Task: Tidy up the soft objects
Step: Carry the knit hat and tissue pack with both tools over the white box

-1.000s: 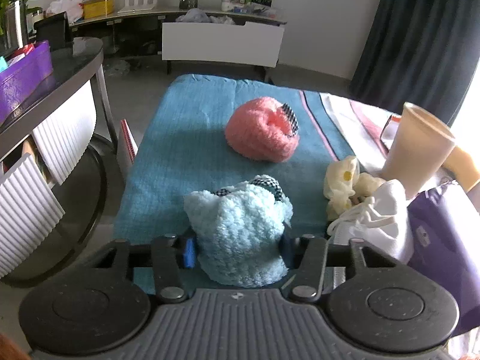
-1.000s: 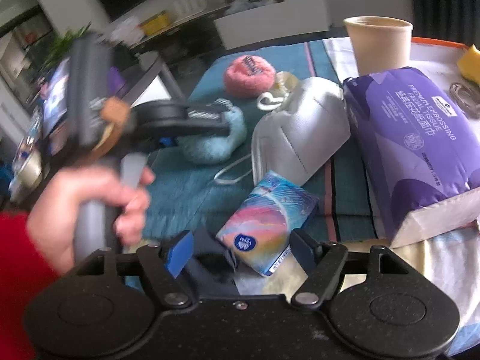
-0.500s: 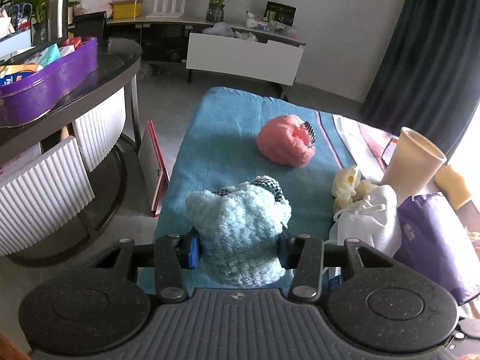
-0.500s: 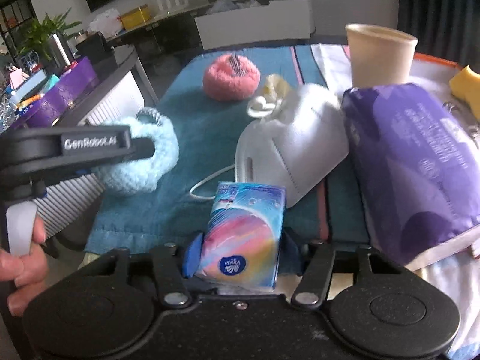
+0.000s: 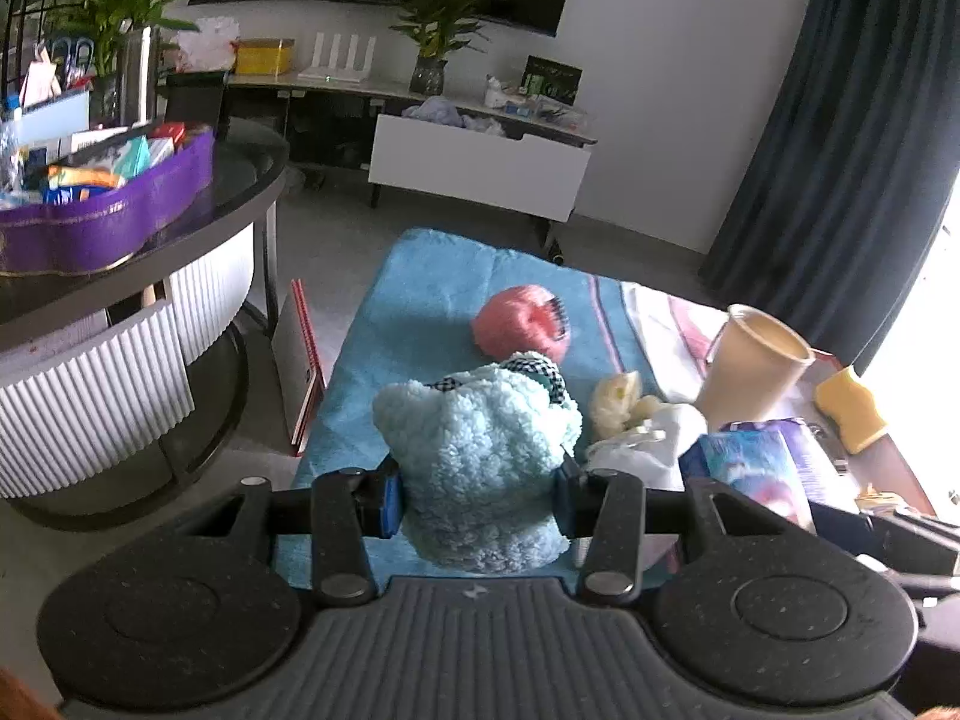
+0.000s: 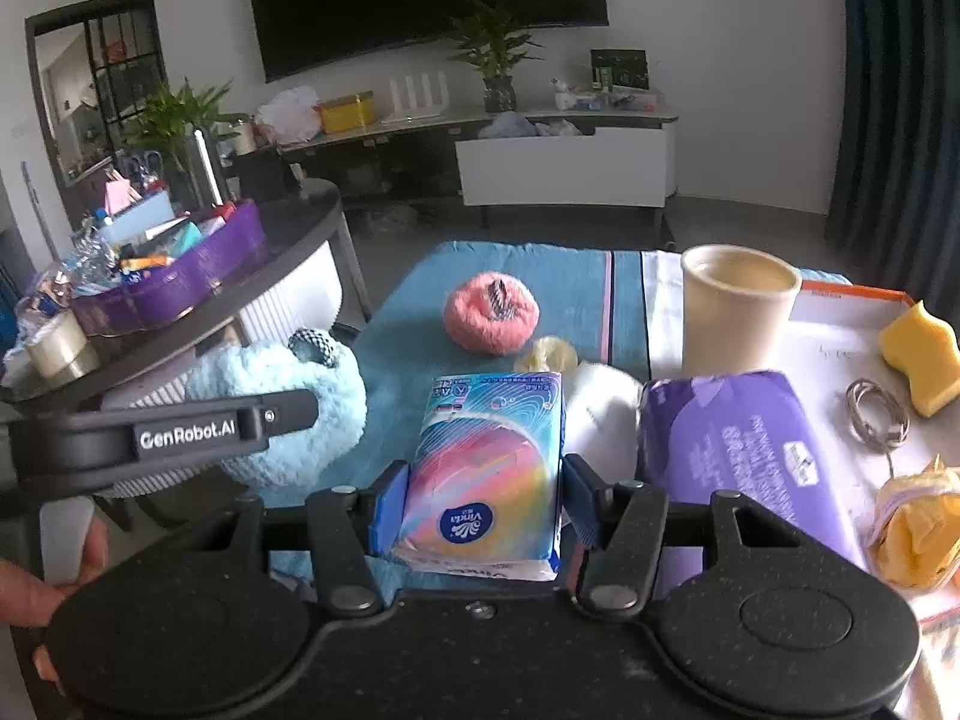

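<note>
My left gripper [image 5: 477, 495] is shut on a fluffy light blue scrunchie [image 5: 480, 456] and holds it above the left edge of the blue cloth [image 5: 414, 294]. It also shows in the right wrist view [image 6: 282, 414]. My right gripper [image 6: 480, 510] is shut on a colourful tissue pack [image 6: 489, 468], lifted above the cloth. A pink scrunchie [image 6: 491, 313] lies further back on the cloth. A white face mask [image 6: 603, 414], a pale yellow soft item [image 6: 549, 354] and a purple tissue package [image 6: 744, 450] lie to the right.
A beige paper cup [image 6: 735, 306] stands at the right back. A yellow sponge [image 6: 918, 348], a coiled band [image 6: 876, 414] and a yellow bag [image 6: 912, 528] lie on the white tray [image 6: 840, 324]. A round side table [image 5: 180, 240] with a purple tray [image 5: 108, 222] stands left.
Both grippers have risen with their loads. The right gripper closed on the tissue pack and lifted it. The left gripper raised the blue scrunchie off the cloth.
</note>
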The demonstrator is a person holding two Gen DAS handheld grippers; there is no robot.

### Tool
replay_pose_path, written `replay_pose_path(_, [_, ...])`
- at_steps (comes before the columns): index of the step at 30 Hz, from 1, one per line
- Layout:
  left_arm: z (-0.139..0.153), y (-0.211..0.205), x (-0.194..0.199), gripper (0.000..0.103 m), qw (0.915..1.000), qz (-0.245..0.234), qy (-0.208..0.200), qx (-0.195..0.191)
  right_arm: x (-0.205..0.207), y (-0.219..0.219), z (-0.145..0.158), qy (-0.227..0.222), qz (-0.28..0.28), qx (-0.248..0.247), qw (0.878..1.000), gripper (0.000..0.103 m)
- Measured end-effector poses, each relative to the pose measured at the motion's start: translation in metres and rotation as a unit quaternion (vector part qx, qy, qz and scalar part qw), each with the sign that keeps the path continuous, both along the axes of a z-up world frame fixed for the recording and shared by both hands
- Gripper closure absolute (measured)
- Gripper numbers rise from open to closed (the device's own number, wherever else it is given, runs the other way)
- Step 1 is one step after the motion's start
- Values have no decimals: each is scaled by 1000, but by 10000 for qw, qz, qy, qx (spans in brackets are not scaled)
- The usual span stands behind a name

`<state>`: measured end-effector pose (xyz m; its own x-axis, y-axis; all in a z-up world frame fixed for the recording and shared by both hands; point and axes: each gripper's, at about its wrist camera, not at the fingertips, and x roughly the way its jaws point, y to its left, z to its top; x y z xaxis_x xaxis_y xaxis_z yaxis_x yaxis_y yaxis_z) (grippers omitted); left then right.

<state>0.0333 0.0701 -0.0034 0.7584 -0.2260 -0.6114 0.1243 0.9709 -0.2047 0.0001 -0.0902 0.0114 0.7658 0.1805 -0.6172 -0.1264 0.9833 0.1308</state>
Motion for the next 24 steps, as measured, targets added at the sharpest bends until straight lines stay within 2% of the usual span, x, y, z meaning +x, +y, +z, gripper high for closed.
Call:
replay_pose_path(4, [12,-14,-9,57,9999,-20,-97,77,-5,-15,14,-133,132,-67,9998,37])
replay_pose_path(13, [29,-46,-22,57,9997,-89,-219,73,-14,-69,38,-321,-29,-26,9995,37])
replay_pose_path(24, [44,-84,-26,57,9992,-255,-298,87,-23,-118,47,-424,-131,57,9990,37])
